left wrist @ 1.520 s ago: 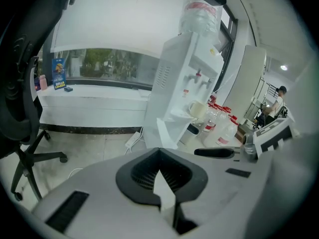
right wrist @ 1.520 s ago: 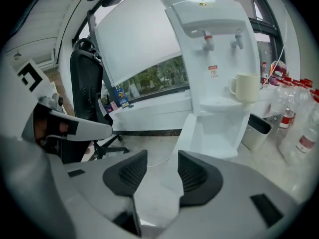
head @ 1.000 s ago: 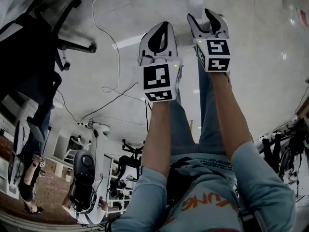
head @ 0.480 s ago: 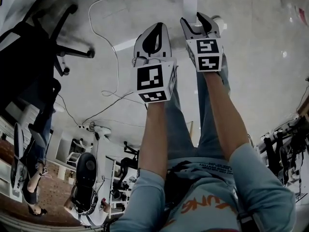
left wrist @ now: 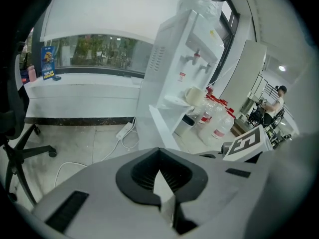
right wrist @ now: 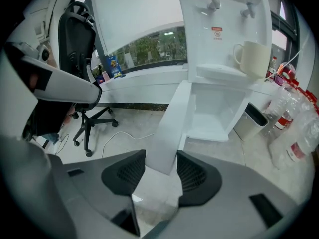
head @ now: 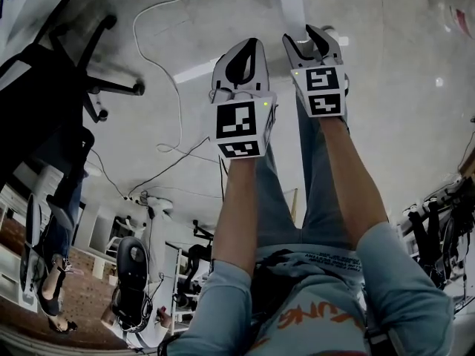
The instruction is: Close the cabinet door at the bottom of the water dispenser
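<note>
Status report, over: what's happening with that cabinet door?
Left gripper shut, empty. Right gripper pinching cabinet door edge. Door wide open; swing path looks clear.

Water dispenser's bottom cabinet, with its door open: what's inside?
Only bare white walls and floor show inside the cabinet; no item is visible. The open door, held between the right gripper's jaws, covers its left side, so that part can't be checked.

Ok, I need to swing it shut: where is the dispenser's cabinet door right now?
In the right gripper view the cabinet door stands swung open, left of the water dispenser's bottom compartment, its free edge between the right gripper's fingers.
</note>
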Tool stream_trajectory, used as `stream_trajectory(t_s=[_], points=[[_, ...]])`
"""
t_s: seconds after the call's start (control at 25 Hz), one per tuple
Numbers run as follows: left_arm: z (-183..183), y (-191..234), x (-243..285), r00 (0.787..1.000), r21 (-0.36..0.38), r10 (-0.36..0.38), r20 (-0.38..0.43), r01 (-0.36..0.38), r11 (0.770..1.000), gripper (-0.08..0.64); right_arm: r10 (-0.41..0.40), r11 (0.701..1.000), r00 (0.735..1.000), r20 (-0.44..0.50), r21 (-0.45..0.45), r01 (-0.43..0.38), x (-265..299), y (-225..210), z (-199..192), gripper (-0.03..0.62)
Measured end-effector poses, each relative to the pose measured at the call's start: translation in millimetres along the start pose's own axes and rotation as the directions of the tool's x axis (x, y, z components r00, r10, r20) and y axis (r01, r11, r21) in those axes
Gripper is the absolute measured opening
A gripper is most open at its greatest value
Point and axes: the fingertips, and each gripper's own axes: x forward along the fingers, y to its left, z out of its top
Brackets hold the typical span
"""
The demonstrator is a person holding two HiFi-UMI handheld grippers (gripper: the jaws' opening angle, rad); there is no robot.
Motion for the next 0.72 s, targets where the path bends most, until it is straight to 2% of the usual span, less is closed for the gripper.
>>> stream_trajectory(t_s=[0.28,0.72], points=[[1,-25,16,1.0,0.01,-0.024,-0.02,0.025,1.0,0.011,-0.049,0.998,0.999,-0.003,0.027,0.049,-15,-42,-11,0.19],[10,-61,48,0.998,0.033,-0.06,-0.034,0.061,0.998,0.011,-0.096,0.995,0.995,-0.01,0.016,0.096,-22,-102,-14,0.187]])
